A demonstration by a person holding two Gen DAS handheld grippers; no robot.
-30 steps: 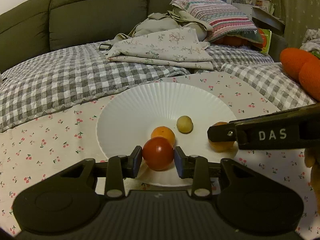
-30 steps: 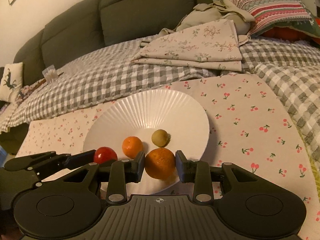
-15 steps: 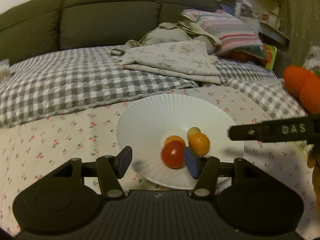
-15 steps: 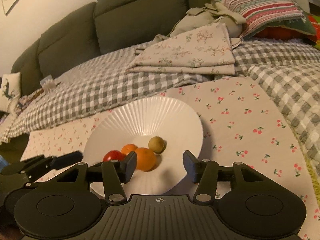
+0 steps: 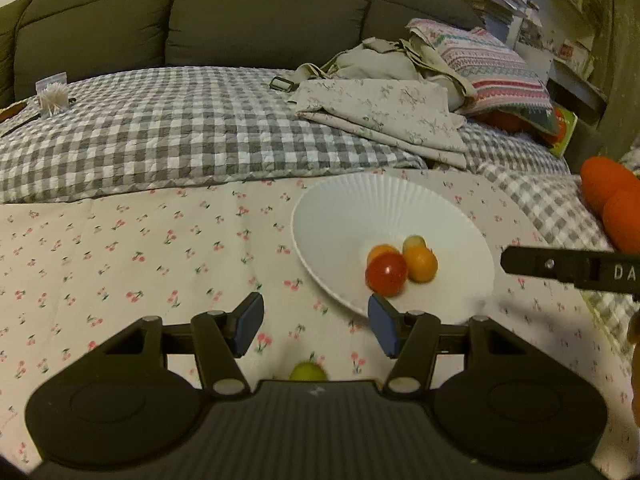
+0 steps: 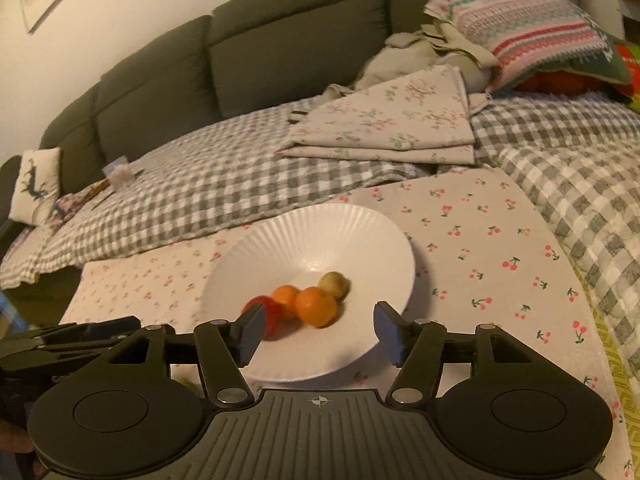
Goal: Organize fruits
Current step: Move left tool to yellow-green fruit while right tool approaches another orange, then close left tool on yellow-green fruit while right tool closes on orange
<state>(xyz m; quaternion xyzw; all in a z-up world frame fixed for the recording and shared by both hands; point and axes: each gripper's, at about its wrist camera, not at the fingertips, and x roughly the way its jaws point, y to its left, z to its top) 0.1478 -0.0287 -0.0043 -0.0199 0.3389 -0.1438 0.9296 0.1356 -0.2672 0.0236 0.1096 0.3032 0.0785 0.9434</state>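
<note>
With both our left gripper [image 5: 316,322] and right gripper [image 6: 320,330] released and empty, we note the green fruit [image 5: 308,372] lies off the white plate [image 5: 340,216] on the cloth, low in the frame directly beneath the left jaws, the nearer pair.

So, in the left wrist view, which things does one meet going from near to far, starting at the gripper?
left gripper → green fruit on the cherry-print cloth → red tomato → white plate far rim → checked blanket → sofa back

White plate [image 5: 400,204], cherry-print cloth [image 5: 120,248]
</note>
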